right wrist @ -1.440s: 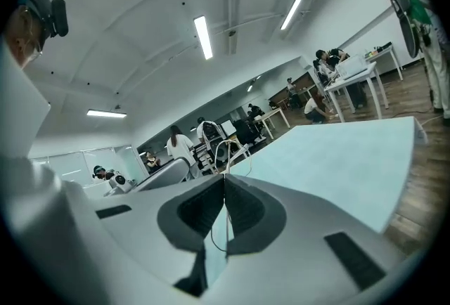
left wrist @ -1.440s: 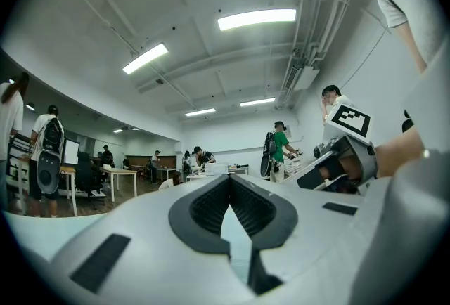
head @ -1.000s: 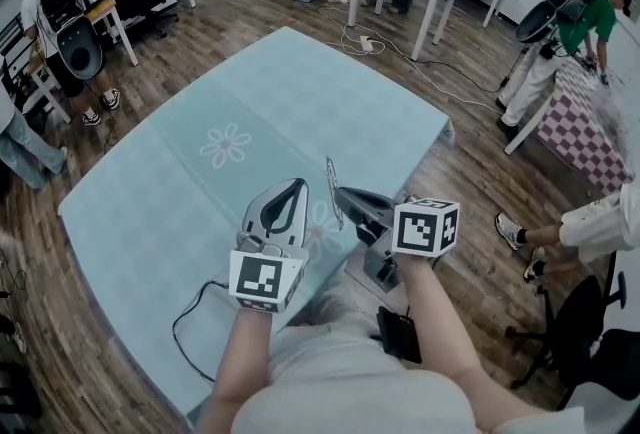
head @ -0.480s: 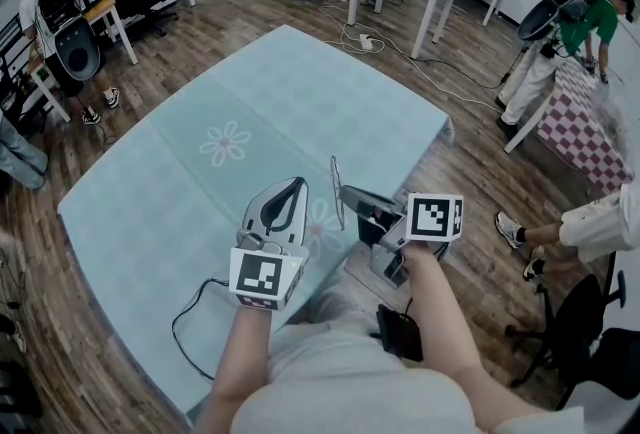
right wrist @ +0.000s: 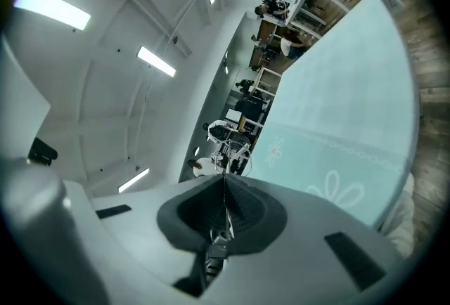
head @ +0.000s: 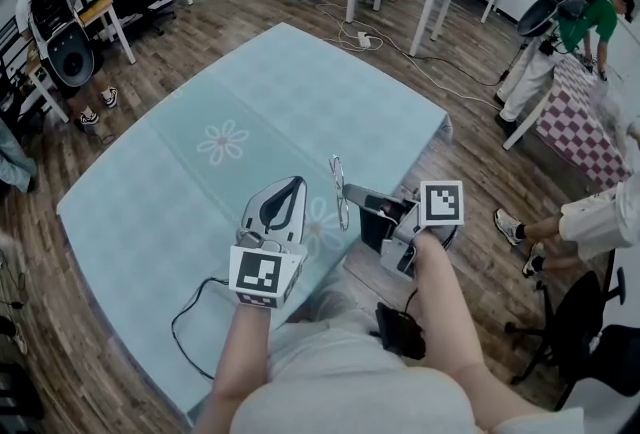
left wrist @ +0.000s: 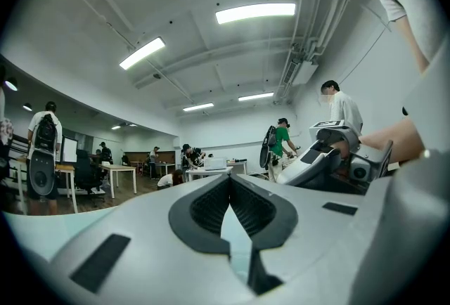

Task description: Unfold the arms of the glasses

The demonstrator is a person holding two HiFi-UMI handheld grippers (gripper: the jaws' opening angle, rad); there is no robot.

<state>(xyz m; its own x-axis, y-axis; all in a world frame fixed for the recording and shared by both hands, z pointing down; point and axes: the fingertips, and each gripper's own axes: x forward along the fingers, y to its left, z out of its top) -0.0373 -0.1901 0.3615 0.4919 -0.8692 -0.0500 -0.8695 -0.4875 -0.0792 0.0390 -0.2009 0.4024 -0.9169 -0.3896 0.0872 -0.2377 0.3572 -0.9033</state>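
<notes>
Head view: thin wire-frame glasses (head: 338,194) clamped in right gripper (head: 350,192) fingers, over near edge of pale-blue cloth-covered counter (head: 280,92), long axis crosswise to fingers. Left gripper (head: 292,183) fingers together, empty, just left of glasses; prob. nearer free arm.

From the head view, just an edge-on sliver of the glasses (head: 338,190): too thin to tell folded arms from open ones. In the right gripper view, partly buried between the clamped jaws of the right gripper (right wrist: 225,187), wire rims tiny beyond the tips. Near corner of the table (head: 120,242) hidden behind the left forearm (head: 245,362); end of the black cable (head: 178,322) lost there too.
</notes>
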